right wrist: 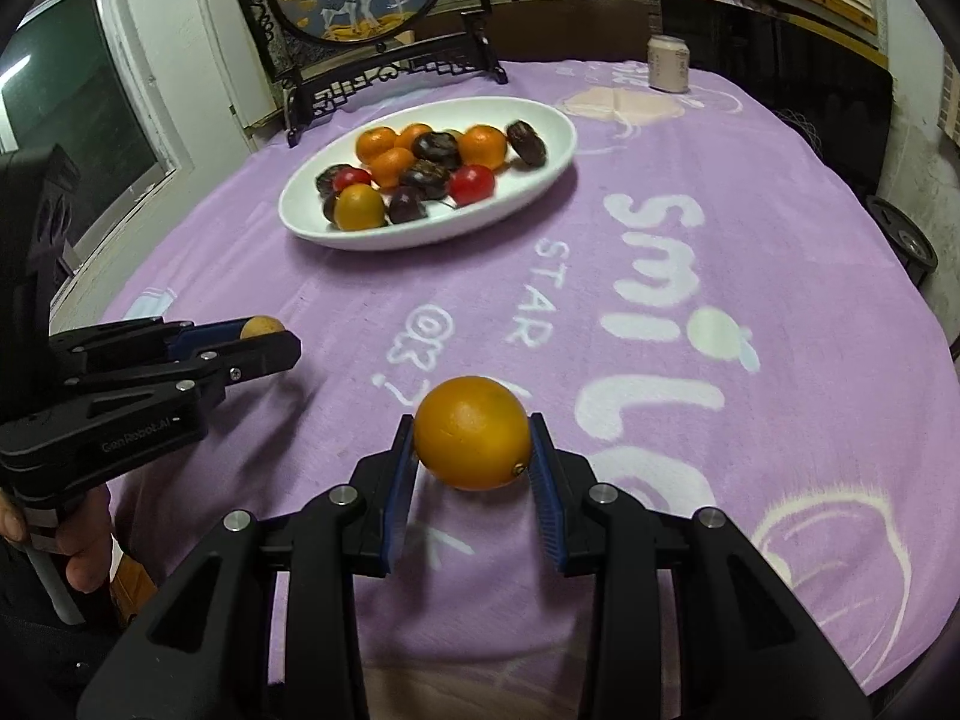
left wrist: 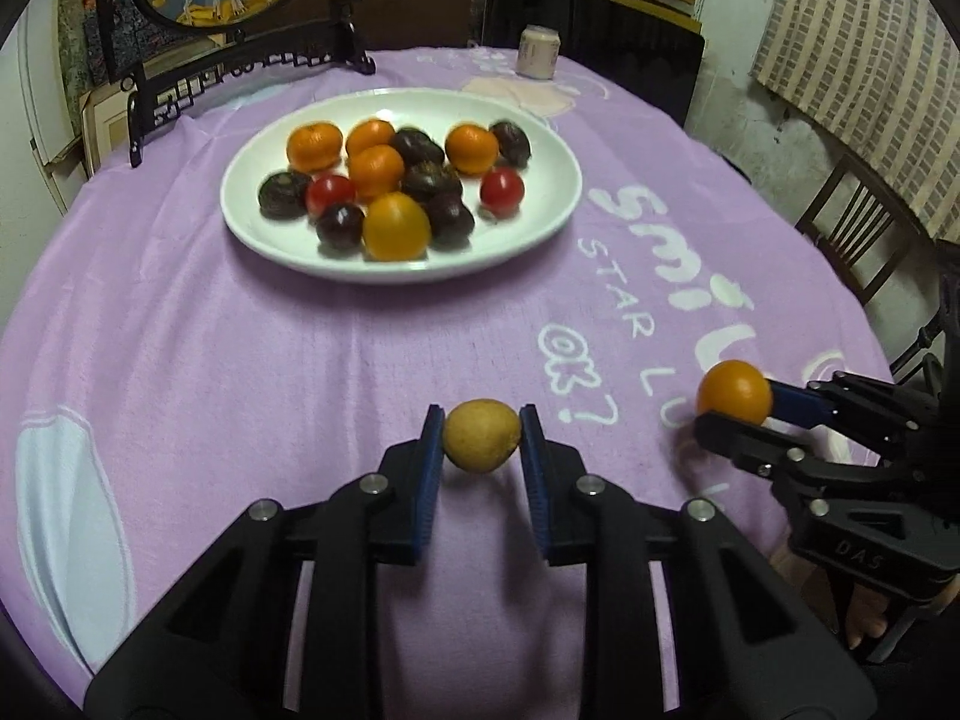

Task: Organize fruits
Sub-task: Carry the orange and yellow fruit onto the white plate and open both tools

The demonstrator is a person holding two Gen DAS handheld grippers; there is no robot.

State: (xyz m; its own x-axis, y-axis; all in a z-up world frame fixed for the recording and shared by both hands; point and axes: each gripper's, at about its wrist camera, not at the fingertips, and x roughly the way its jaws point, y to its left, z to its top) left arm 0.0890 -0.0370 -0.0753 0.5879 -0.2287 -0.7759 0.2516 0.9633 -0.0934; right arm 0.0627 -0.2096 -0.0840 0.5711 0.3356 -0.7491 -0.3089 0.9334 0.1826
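Note:
A white plate (left wrist: 540, 222) (right wrist: 540, 180) on the purple cloth holds several oranges (left wrist: 313, 147), dark plums (left wrist: 282, 195) and red tomatoes (left wrist: 501, 191). My left gripper (left wrist: 482, 435) is shut on a small yellow-brown fruit (left wrist: 480, 433), held above the cloth near the front; it shows at the left of the right wrist view (right wrist: 264, 336). My right gripper (right wrist: 473, 438) is shut on an orange (right wrist: 473, 432), also held above the cloth; it shows at the right of the left wrist view (left wrist: 733, 402).
A pale can (left wrist: 538, 52) (right wrist: 667, 64) stands at the table's far edge. A round framed picture on a black stand (left wrist: 240, 12) (right wrist: 360, 0) sits at the back left. A wooden chair (left wrist: 858, 234) stands beyond the table's right edge.

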